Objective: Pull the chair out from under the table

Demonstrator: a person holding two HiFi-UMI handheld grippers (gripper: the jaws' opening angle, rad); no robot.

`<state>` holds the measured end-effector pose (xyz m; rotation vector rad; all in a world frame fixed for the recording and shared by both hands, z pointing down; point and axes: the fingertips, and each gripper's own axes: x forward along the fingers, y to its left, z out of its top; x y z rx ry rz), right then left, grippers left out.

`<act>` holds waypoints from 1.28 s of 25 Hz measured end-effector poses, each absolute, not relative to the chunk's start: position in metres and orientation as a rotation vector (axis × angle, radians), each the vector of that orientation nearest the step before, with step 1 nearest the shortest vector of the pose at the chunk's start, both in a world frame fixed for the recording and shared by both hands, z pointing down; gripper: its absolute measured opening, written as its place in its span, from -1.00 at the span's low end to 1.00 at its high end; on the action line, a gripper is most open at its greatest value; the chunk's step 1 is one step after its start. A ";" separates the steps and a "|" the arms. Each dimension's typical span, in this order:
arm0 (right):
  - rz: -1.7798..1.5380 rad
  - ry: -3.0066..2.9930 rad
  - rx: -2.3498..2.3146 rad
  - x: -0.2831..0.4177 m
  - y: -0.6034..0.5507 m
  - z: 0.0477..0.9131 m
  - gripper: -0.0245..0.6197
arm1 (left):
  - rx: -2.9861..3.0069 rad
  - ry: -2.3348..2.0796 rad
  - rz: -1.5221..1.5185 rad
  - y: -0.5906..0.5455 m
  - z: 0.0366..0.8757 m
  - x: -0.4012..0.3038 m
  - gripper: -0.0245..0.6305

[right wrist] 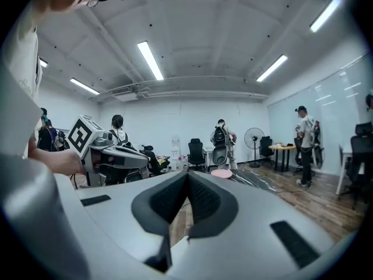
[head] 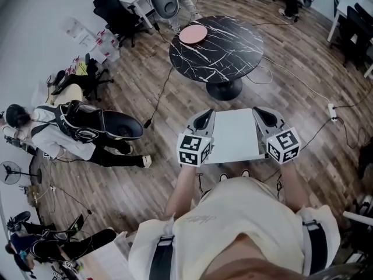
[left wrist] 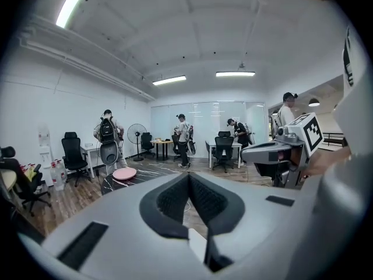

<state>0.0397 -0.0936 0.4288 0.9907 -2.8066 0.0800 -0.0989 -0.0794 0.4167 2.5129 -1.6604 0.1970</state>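
Both grippers are held up side by side over a small white square tabletop just in front of me. My left gripper is shut, with nothing between its dark pads. My right gripper is shut and empty too. Each shows in the other's view: the right gripper and the left gripper. Farther ahead stands a round black marble table with a pink disc at its far edge. A grey chair stands just beyond that table. Neither gripper touches a chair.
Cables trail over the wood floor, and a power strip lies at the right. Black office chairs stand by the left wall. Several people with backpacks are around the room. A standing fan and desks are at the back.
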 end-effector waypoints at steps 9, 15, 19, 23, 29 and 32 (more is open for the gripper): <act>0.000 -2.802 1.039 0.043 -0.097 0.414 -0.91 | 2.553 -1.717 0.153 -0.078 0.393 -0.100 -0.87; -0.001 -2.812 1.062 0.044 -0.098 0.408 -0.91 | 2.544 -1.769 0.093 -0.083 0.379 -0.109 -0.87; -0.041 -2.801 1.082 0.046 -0.096 0.402 -0.91 | 2.549 -1.756 0.100 -0.081 0.381 -0.108 -0.87; -0.013 -2.803 1.097 0.049 -0.090 0.404 -0.91 | 2.537 -1.734 0.116 -0.075 0.392 -0.105 -0.87; -0.018 -2.783 1.089 0.049 -0.081 0.413 -0.91 | 2.532 -1.718 0.121 -0.068 0.402 -0.104 -0.87; -0.034 -2.767 1.083 0.048 -0.079 0.414 -0.91 | 2.537 -1.712 0.119 -0.066 0.404 -0.102 -0.87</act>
